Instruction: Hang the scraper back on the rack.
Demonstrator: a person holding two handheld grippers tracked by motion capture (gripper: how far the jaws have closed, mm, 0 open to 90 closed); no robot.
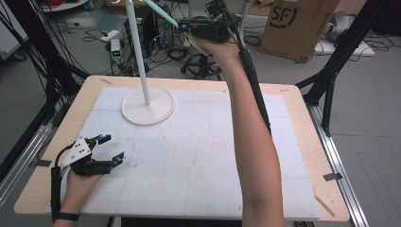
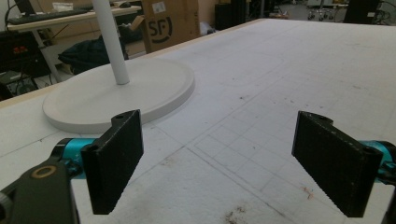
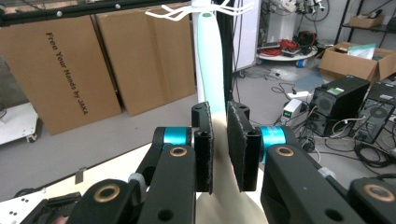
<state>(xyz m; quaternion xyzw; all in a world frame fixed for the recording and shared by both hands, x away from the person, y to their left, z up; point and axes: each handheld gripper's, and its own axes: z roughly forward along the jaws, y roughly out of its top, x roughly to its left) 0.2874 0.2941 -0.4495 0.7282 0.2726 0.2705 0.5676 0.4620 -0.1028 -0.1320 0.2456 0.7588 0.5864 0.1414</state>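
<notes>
Jaws of right gripper are clamped narrow on a pale green-and-cream flat strip, held high beside the white stand pole w/ round base. Keep grip square, move slow toward the white prongs up top. Left gripper rests wide open, nothing in it, low on white gridded mat.

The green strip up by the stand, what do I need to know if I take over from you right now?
Right gripper: shut on the pale green strip, held high off the table.
Left gripper: open, holding nothing, low at the table's front left.
The strip runs up to the white hooks atop the stand; I cannot tell if it hangs on one.
Left to do, probably: check it hangs, then let go.
</notes>
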